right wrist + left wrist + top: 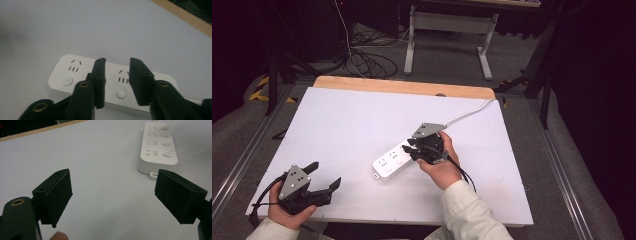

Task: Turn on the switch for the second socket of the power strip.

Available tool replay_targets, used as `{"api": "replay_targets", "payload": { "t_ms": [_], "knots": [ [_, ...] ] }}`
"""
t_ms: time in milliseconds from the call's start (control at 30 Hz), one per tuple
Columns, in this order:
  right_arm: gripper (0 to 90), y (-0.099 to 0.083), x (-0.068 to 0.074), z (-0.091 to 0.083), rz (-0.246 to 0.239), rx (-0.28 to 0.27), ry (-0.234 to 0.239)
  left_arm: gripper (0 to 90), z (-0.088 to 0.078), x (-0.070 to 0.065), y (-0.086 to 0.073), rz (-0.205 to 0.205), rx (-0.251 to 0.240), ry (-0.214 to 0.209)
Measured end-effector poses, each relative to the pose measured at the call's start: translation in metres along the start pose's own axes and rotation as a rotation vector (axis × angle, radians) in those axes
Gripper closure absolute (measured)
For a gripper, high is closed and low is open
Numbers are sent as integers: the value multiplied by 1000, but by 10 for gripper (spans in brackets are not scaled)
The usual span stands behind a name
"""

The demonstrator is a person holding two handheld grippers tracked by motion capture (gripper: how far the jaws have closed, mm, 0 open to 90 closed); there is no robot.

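Unlabelled white power strip (pixel 112 85) below right gripper (pixel 117 75)

The left gripper (pixel 111 195) has its two black jaws wide apart over the white table (pixel 100 157). A white power strip (pixel 157 147) lies ahead, untouched.

A white power strip (pixel 393 161) lies flat on the white table top (pixel 347 130), face up, somewhat right of the middle and nearer the person's edge than the far wooden edge; it sits slanted, its free end pointing toward the near left, its other end running up and to the right; its body is a long rounded bar with a row of sockets, each with slots and a round white button beside it; a small tab juts from the free end; a white cord (pixel 469 113) leaves the far end and trails across the table toward its far right corner.
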State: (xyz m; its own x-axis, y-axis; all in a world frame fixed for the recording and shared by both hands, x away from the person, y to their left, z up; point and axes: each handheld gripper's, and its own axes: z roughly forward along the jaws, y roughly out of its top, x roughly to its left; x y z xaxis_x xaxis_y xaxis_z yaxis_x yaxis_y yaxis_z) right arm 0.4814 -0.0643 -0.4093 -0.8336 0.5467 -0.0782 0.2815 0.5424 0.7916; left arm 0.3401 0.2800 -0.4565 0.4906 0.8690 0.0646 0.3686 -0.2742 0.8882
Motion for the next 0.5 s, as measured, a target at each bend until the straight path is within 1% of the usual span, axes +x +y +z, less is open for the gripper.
{"api": "replay_targets", "payload": {
  "t_ms": [33,100,133,200,267,333,367,433,500],
  "knots": [
    [601,0,1,-1,-4,-10,-9,149,0,0,0,-4,-1,0],
    [536,1,1,-4,-6,-19,-7,148,0,-1,0,-6,-4,0],
    [488,1,2,-6,-3,-21,0,148,0,0,0,-6,-4,0],
    [439,0,2,-9,-2,-20,-3,148,0,-1,0,-5,-2,0],
    [383,0,1,-13,1,-16,3,148,0,-1,0,-6,-3,0],
    [297,-1,0,-18,8,-23,-8,148,0,0,0,-5,-2,1],
    [262,-2,0,-20,17,-26,-15,148,0,0,0,-6,-2,1],
    [226,-4,-2,-26,39,-31,-11,148,0,0,0,-5,-2,1],
    [200,-6,-3,-32,82,-21,3,148,0,-1,0,-7,-3,1]
  ]
}}
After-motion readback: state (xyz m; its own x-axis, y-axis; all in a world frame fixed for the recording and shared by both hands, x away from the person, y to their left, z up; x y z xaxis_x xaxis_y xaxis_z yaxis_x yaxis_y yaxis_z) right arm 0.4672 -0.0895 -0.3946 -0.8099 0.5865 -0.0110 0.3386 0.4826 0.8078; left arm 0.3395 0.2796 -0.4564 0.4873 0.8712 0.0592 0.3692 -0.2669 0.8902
